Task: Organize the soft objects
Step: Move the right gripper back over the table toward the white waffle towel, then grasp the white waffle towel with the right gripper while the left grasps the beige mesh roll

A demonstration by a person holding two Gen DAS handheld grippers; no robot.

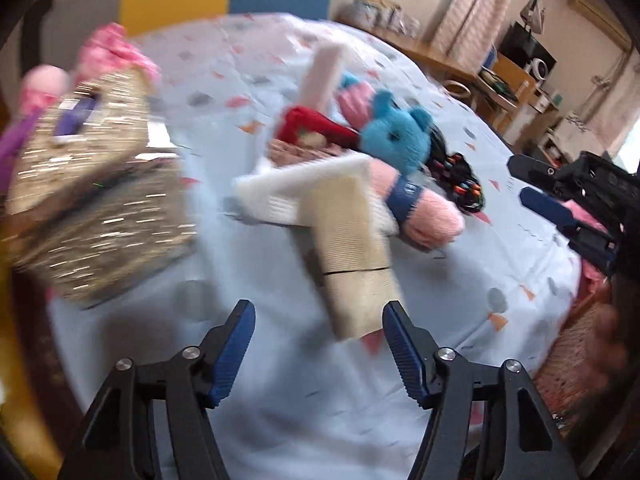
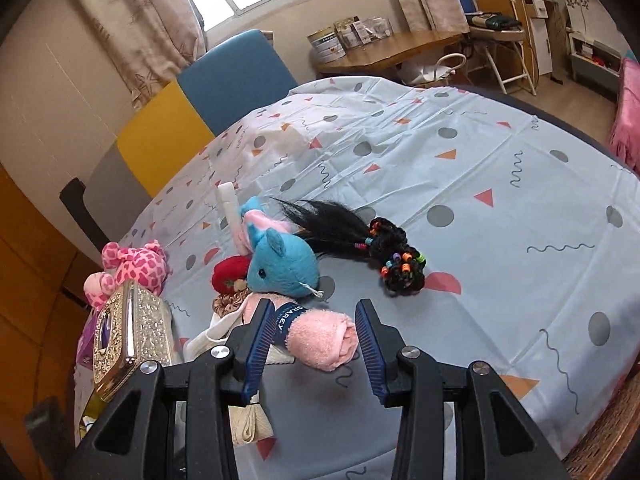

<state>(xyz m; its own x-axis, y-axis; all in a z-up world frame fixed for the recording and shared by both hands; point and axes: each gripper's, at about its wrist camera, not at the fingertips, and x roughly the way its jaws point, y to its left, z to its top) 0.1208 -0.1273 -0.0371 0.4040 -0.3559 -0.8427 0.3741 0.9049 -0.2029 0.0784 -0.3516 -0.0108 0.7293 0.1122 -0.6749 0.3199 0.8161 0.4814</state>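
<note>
Patterned tablecloth (image 2: pixel 460 168): bears all items. Gold tissue box (image 2: pixel 132 336): left edge. Blue plush (image 2: pixel 280 264), rolled pink towel (image 2: pixel 320 338), black beaded hairpiece (image 2: pixel 384 256): clustered mid-table. Left gripper (image 1: pixel 319 316): jaws apart, empty. Right gripper (image 2: pixel 310 316): partly open around the towel's end, contact unclear.

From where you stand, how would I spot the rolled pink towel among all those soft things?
Start at the table with the pale blue patterned cloth and find the pile of soft things at its left. In front of the blue plush animal lies the pink towel. Only it is rolled into a tube with a dark blue printed band around it.
</note>
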